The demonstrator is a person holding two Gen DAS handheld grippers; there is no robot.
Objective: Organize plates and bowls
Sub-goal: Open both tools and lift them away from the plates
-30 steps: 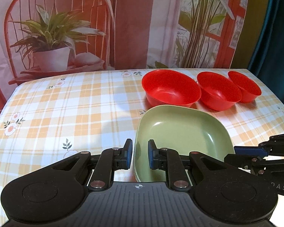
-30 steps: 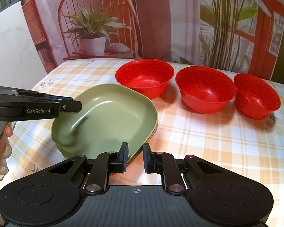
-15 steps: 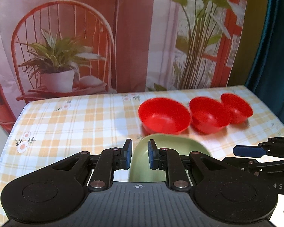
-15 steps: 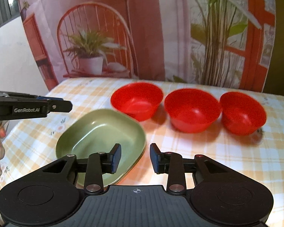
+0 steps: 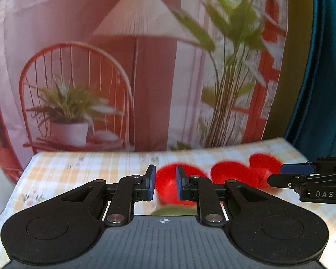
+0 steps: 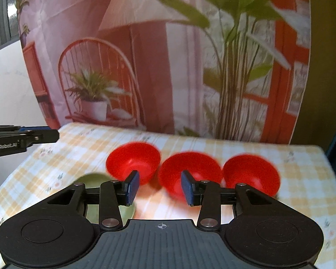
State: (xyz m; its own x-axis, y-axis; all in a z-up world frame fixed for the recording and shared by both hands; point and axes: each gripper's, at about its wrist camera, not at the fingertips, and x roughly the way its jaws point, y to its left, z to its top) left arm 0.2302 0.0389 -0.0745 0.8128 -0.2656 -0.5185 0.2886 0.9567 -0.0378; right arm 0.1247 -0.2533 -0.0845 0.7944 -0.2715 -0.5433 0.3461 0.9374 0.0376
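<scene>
Left claw (image 5: 165, 185): held up over the worktop (image 5: 82, 170), a small gap between its pads, holding nothing.
Right claw (image 6: 160, 187): wide apart, holding nothing.
Green plate (image 6: 94, 180): near left on the worktop, mostly hidden under the claws.
Red bowls (image 6: 133, 162): three in a row, just past the plate.

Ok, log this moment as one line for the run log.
left gripper: open, empty | right gripper: open, empty | three red bowls in a row on table | green plate near edge, ungrasped
</scene>
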